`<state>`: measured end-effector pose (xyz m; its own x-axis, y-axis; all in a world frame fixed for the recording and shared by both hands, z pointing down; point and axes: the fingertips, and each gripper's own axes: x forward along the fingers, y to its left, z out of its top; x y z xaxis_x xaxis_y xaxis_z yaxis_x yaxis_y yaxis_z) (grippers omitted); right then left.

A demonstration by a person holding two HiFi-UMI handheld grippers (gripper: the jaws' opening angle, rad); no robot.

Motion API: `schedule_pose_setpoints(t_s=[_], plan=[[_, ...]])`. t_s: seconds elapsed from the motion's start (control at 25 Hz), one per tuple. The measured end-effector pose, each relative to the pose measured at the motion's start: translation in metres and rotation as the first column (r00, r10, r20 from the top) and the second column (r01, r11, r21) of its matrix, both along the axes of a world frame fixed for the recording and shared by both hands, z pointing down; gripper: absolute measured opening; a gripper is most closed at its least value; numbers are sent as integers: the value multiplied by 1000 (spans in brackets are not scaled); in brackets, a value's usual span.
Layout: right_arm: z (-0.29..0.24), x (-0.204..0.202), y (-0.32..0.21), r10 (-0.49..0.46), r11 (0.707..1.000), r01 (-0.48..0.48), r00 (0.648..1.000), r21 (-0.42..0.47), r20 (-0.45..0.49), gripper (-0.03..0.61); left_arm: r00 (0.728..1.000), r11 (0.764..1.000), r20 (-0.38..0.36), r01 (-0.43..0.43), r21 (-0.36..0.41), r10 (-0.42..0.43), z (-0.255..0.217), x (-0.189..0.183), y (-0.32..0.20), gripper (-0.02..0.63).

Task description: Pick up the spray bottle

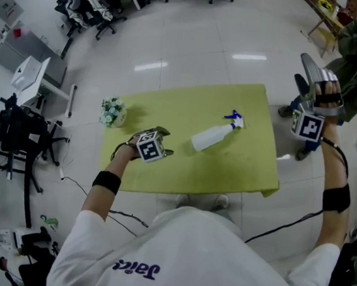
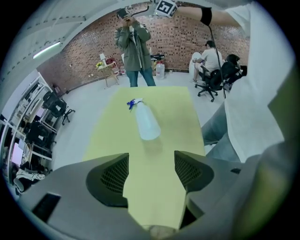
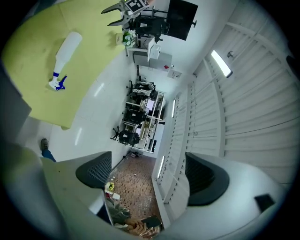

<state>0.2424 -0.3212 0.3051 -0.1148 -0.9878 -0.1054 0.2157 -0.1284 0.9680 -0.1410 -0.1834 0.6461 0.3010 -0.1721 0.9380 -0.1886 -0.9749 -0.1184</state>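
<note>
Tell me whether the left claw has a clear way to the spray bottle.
Probably yes: the left claw stands open over bare yellow table, with nothing between it and the spray bottle lying ahead.

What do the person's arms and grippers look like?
Left gripper and right gripper are grey, with dark meshed pads and a cube of black-and-white square markers each. Each forearm wears a black band; a black cable runs along the right arm. White T-shirt.
</note>
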Motion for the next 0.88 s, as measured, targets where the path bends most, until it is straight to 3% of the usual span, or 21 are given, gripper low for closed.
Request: schedule_pose_setpoints(t_s=[0.2, 0.44, 0.68, 0.88], plan=[[8, 29, 14, 49, 999, -49, 999, -11, 19, 503, 997, 999, -72, -17, 29, 19, 0, 44, -19, 316], [24, 67, 34, 130, 991, -129, 991, -31, 25, 503, 996, 998, -73, -40, 45, 43, 14, 80, -38, 316], [44, 93, 56, 190, 980, -170, 954, -105, 232, 503, 988, 998, -145, -48, 30, 52, 28, 125, -41, 316], [71, 106, 73, 239, 965, -196, 930, -172, 278, 503, 985, 997, -155, -67, 47, 74, 36, 151, -46, 317]])
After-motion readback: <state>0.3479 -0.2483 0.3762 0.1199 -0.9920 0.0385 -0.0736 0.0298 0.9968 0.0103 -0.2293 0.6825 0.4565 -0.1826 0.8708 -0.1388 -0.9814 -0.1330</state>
